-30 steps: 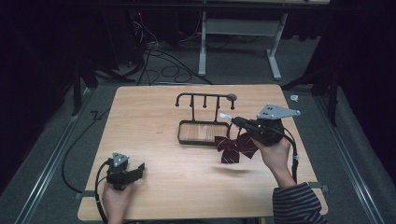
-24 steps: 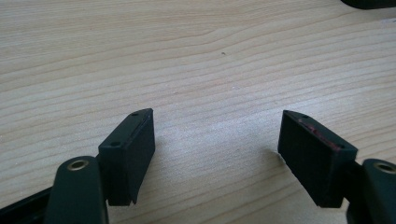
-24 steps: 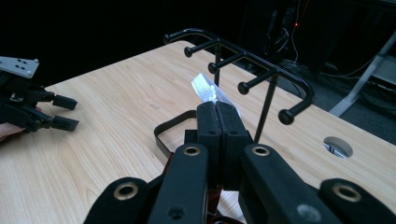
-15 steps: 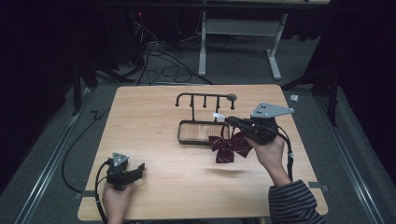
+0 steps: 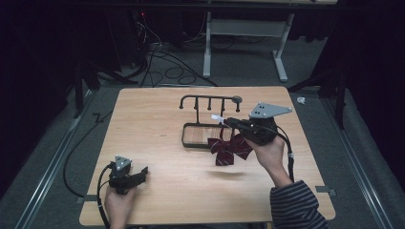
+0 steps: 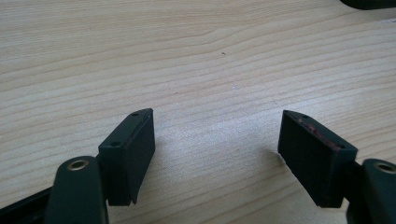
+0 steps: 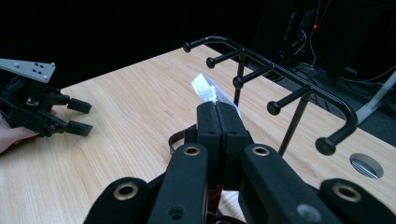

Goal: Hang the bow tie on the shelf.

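Observation:
A dark red bow hangs just above the table in front of a black peg rack. My right gripper is shut on the bow's white tag, which sticks out past the closed jaws. The rack's pegs stand just right of the jaws in the right gripper view. At the table's near left corner my left gripper rests low over bare wood, open and with nothing between its jaws. It also appears far left in the right gripper view.
The rack stands on a black-framed tray base at the table's middle back. A round cable hole sits by the rack's right end. Cables trail from both grippers. Dark floor, cables and a desk frame lie beyond the far edge.
My right gripper has carried the bow a little to the left, nearer the rack. The left gripper has stayed where it was.

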Motion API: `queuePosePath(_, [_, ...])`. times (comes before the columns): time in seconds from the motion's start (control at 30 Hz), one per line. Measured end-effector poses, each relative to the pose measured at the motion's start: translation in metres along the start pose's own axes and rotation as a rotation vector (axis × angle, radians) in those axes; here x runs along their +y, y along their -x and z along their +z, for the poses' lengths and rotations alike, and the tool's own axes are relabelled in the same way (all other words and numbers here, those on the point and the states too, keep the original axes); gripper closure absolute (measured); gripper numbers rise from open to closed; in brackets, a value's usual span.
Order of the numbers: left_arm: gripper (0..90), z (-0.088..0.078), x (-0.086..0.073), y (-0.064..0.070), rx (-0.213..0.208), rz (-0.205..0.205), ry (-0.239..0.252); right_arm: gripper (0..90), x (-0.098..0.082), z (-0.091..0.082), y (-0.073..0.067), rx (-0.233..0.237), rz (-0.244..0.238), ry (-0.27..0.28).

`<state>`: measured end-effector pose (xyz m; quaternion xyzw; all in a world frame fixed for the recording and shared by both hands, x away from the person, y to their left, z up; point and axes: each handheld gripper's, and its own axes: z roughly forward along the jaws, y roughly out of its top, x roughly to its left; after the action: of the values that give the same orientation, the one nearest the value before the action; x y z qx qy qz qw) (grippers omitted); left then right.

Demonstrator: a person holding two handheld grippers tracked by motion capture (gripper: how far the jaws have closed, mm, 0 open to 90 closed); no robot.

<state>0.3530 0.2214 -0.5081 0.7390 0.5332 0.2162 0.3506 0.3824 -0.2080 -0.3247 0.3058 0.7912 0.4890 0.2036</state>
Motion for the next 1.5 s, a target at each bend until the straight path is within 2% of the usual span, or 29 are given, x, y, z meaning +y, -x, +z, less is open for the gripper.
queuePosePath(1.2, [27.8, 0.000, 0.000, 0.000, -0.002, 0.001, -0.001, 90.0, 0.021, 0.030, -0.001, 0.037, -0.010, -0.014])
queuePosePath(1.5, [27.7, 0.000, 0.000, 0.000, -0.002, -0.002, 0.000, 90.0, 0.023, 0.041, -0.002, 0.047, -0.012, -0.032])
